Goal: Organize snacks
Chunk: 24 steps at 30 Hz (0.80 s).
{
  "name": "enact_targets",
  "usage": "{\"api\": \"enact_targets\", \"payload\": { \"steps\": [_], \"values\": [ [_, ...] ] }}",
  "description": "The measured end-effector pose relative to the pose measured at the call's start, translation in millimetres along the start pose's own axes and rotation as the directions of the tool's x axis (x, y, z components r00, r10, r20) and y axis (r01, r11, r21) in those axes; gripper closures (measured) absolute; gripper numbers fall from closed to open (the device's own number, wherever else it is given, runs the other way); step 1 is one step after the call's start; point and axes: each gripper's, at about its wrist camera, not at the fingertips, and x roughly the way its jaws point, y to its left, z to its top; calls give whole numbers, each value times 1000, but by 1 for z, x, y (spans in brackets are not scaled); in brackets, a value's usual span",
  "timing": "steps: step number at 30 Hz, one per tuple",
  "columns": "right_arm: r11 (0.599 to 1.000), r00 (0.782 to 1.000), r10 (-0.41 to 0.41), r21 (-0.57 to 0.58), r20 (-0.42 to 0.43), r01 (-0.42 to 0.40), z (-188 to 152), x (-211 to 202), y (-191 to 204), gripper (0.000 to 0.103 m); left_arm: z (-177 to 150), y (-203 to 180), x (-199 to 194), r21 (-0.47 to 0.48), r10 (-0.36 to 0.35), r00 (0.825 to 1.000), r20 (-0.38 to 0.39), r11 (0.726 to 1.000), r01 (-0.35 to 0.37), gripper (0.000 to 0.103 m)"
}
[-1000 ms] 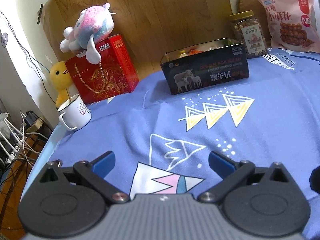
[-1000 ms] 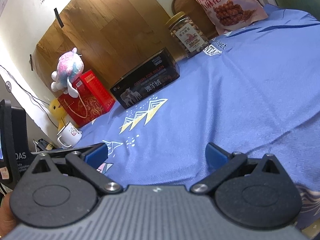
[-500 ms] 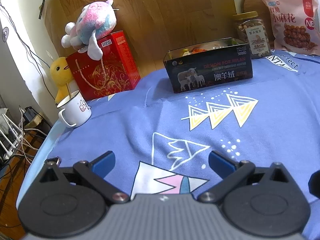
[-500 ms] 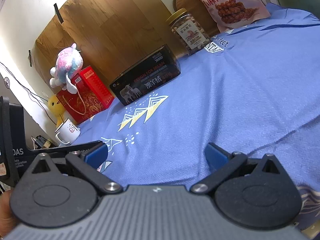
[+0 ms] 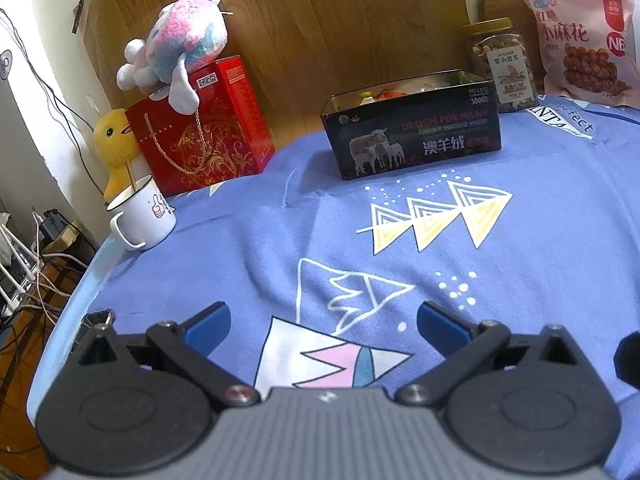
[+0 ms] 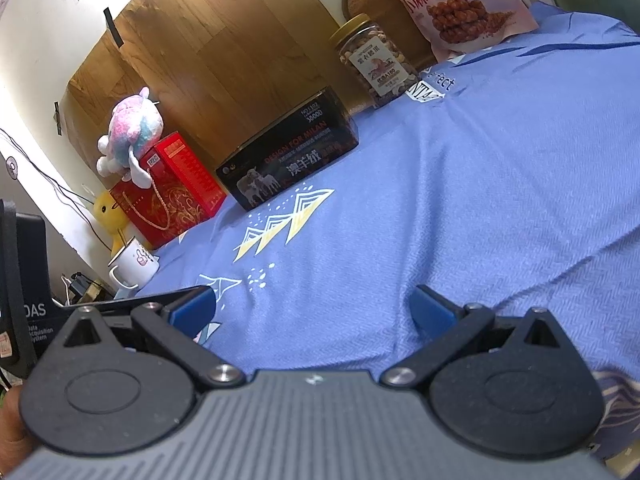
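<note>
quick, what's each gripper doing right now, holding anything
Left gripper: open, holding nothing, above the blue cloth.
Right gripper: open, holding nothing.

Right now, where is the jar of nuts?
The jar of nuts stands at the far edge of the blue cloth, upper right in both views, between the black box and the pink snack bag.

Left gripper [image 5: 323,322] hangs wide open over blue cloth [image 5: 540,240]. Black box [image 5: 412,136] sits far back, jar [image 5: 500,66] and snack bag [image 5: 580,40] behind it.
</note>
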Motion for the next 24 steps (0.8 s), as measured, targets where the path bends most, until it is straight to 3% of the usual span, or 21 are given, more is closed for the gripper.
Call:
{"api": "enact_targets", "payload": {
  "steps": [24],
  "values": [
    [1000, 1000, 1, 9, -1, -1, -1, -1, -2, 0, 0, 6, 8, -21, 34, 999, -18, 999, -35, 0]
  ]
}}
